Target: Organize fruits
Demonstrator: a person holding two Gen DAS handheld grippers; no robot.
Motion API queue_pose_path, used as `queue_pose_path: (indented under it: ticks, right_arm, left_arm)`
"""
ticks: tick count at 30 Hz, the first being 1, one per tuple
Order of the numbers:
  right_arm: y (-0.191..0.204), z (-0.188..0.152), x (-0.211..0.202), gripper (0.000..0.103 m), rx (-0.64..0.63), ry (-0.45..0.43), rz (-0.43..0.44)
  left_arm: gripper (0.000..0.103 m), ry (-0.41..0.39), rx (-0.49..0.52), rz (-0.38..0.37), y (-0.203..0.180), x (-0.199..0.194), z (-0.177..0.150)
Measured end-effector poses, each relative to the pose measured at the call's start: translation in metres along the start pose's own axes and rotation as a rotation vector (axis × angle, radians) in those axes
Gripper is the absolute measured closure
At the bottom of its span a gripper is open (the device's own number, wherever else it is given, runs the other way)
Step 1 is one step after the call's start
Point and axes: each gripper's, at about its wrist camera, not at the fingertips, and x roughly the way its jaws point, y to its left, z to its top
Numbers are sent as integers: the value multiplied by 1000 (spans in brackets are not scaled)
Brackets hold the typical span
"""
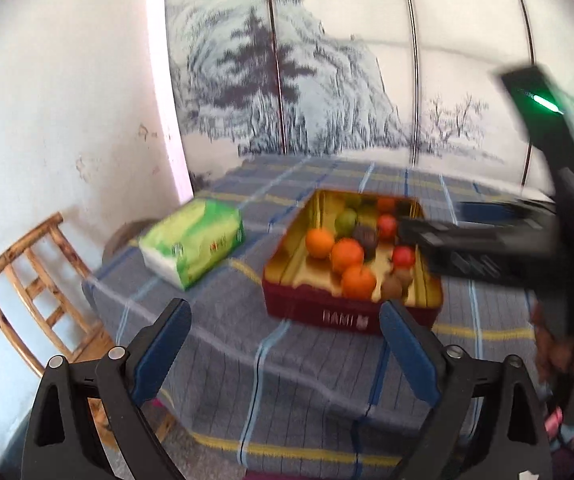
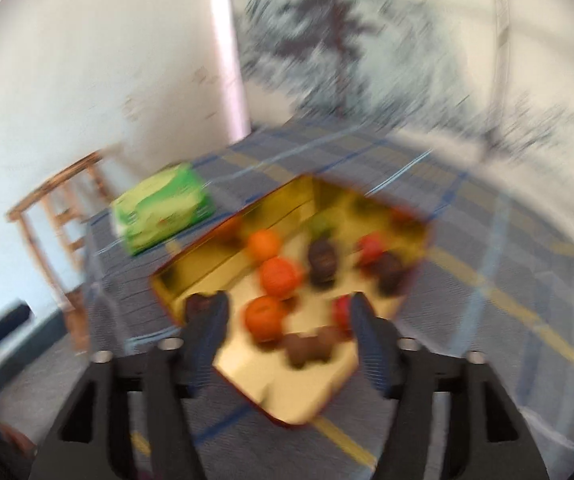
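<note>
Hovering over the tin (image 2: 175, 276), right gripper (image 2: 287, 316) empty, fingers wide like the left gripper (image 1: 287, 312); loose fruit (image 2: 281, 276) could roll if bumped.

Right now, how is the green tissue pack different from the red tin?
The green tissue pack looks soft, wrapped and closed; the red tin is hard and open on top, gold inside. The tissue pack has nothing in it that shows; the tin holds fruits, among them three oranges. The pack looks smaller than the tin. Both are boxy and sit on the checked tablecloth.
</note>
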Motion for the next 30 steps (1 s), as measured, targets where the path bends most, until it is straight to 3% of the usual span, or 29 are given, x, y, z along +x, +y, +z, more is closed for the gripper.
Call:
queue_pose_path:
  ticks: [2, 7, 20, 30]
  right_arm:
    - [-5, -5, -27, 15, -16, -83, -100]
    - [-17, -14, -82, 4, -35, -234, -260]
    - [-18, -26, -132, 2, -7, -320, -299]
    - [-8, -24, -146, 1, -30, -369, -305]
  left_arm:
    - [0, -24, -13, 6, 1, -2, 11]
    - [0, -83, -43, -1, 3, -11, 34]
    - [0, -210, -88, -29, 16, -47, 77]
    - [0, -207, -75, -28, 16, -50, 82]
